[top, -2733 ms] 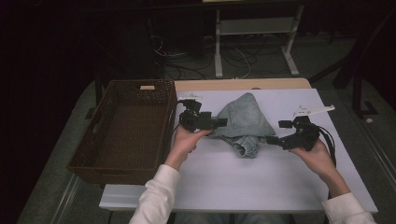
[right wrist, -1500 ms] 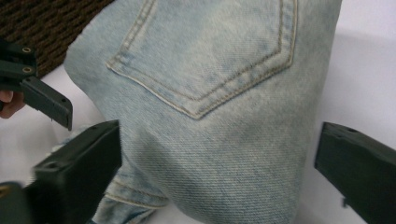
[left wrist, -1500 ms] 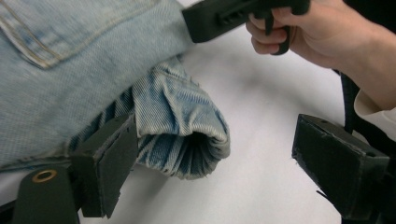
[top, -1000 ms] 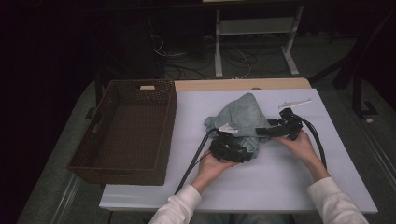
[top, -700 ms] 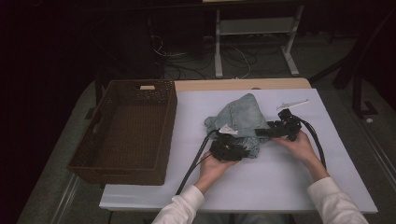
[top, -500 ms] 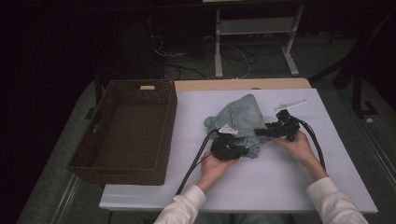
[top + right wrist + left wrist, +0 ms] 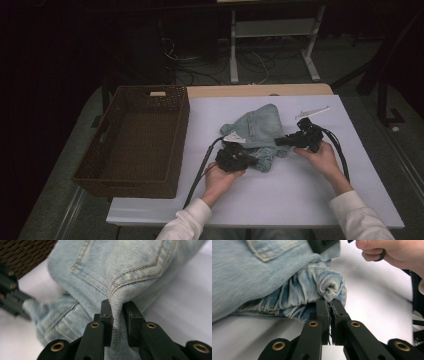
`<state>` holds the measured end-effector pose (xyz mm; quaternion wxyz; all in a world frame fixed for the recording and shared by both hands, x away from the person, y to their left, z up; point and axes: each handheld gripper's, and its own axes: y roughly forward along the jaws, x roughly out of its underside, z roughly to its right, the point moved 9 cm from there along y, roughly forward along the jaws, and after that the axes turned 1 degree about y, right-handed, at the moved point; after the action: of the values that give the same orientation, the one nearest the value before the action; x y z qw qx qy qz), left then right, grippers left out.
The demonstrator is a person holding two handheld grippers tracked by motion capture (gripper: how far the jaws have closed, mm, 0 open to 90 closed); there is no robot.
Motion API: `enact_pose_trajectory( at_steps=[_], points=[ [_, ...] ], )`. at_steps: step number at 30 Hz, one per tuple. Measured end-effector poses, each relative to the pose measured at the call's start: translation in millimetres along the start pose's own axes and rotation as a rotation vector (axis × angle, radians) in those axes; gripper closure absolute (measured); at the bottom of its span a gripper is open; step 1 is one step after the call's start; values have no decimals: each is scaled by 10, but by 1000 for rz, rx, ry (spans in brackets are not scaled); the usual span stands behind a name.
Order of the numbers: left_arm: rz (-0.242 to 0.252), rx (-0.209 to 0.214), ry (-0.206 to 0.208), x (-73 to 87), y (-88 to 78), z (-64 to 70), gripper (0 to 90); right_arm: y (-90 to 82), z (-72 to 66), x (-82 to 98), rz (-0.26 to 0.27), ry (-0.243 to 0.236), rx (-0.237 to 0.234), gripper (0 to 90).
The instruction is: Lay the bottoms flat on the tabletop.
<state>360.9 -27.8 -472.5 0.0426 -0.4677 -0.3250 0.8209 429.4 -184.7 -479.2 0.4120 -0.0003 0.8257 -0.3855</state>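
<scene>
The fingers (image 7: 323,315) of the left gripper (image 7: 330,315) stood pressed almost together in the left gripper view, with a thin frayed edge of the crumpled light-blue denim garment (image 7: 262,272) pinched between them. A bunched, rolled hem sat just above the fingertips, touching them. Bare white table covering (image 7: 374,295) lay open beyond the cloth, and the person's right hand (image 7: 394,252) came in at the top corner.

In the right gripper view, the right gripper (image 7: 117,312) had its jaws just closing in, and a raised fold of the denim, beside a stitched pocket seam, was squeezed between them. The cloth stood up in a ridge from the pinch. The woven dark-brown wicker basket (image 7: 22,255) showed at the top left corner, and the other gripper's black body sat at the left edge against a trailing end of the garment.

From the high view, the garment (image 7: 257,131) lay on the white covering (image 7: 310,200) near the middle of the table, apart from the basket (image 7: 132,140), which stood along the table's left edge. The left gripper (image 7: 250,161) held the cloth's near edge and the right gripper (image 7: 280,141) its right side. Open covering stretched in front of and to the right of the garment. A small white strip (image 7: 312,112) lay beyond the right gripper.
</scene>
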Motion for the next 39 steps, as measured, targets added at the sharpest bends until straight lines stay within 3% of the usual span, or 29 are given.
enact_pose_trajectory(
  at_steps=[10,20,27,39],
  points=[
    [-9,-8,30,116,-343,3,869,-161,-333,151,-22,20,-16,798],
    [-5,-6,41,129,-523,15,869,-450,-522,414,-1,84,-29,800],
    [-15,-6,36,180,-608,9,868,-693,-555,608,27,127,-37,804],
    [-26,-41,36,234,-681,-38,868,-1008,-463,875,53,197,-9,813]
  ],
)
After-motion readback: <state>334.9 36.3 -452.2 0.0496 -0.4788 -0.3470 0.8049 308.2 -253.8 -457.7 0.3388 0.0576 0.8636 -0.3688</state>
